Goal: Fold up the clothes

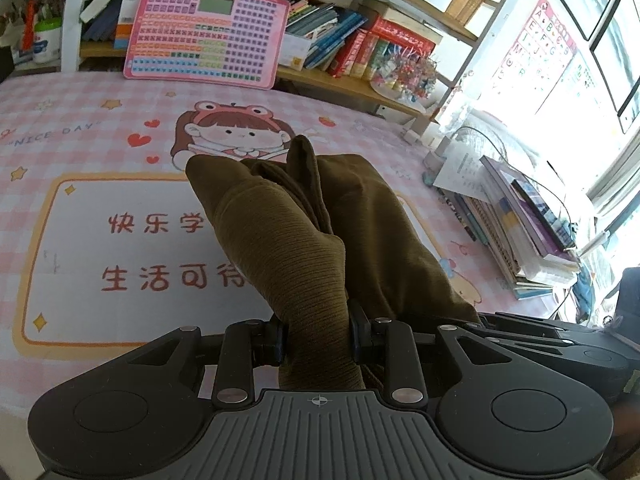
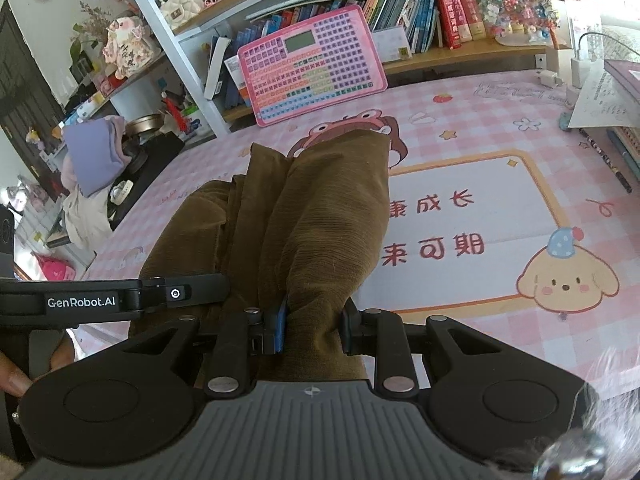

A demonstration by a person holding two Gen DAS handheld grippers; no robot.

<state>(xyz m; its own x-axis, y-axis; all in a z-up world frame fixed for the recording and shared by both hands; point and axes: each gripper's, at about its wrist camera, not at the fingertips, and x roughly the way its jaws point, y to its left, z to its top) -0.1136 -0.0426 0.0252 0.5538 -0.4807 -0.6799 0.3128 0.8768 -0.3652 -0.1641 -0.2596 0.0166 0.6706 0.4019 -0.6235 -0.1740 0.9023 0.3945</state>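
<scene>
An olive-brown corduroy garment (image 1: 320,220) is bunched into thick rolls and held up off a pink checked mat (image 1: 100,120) that covers the surface, its far end drooping toward the cartoon girl printed there. The left gripper (image 1: 318,336) has its jaws clamped on a ribbed wad of the cloth, and the right gripper (image 2: 312,326) has its jaws clamped on another wad of the same garment, the two tools sitting just beside each other. This looks like the carrying part of a fold: both held ends drawn together, the rest trailing forward over the mat. Whether the cloth is being gathered toward a fold or lifted after one, the pictures do not settle. Any next move calls for keeping both grips even so the heavy ribbed fabric does not slip or twist, and for laying it flat on the mat rather than in a heap. Readable writing: "NICE DAY" on the mat in the left view, large red Chinese characters in its white panel (image 2: 460,216), and "GenRobot.AI" on the black body of the other tool (image 2: 80,302) seen from the right wrist. A pink keypad toy (image 1: 208,32) leans against the bookshelf (image 1: 360,40) behind; an alphabet poster (image 1: 540,48) hangs by the window.
</scene>
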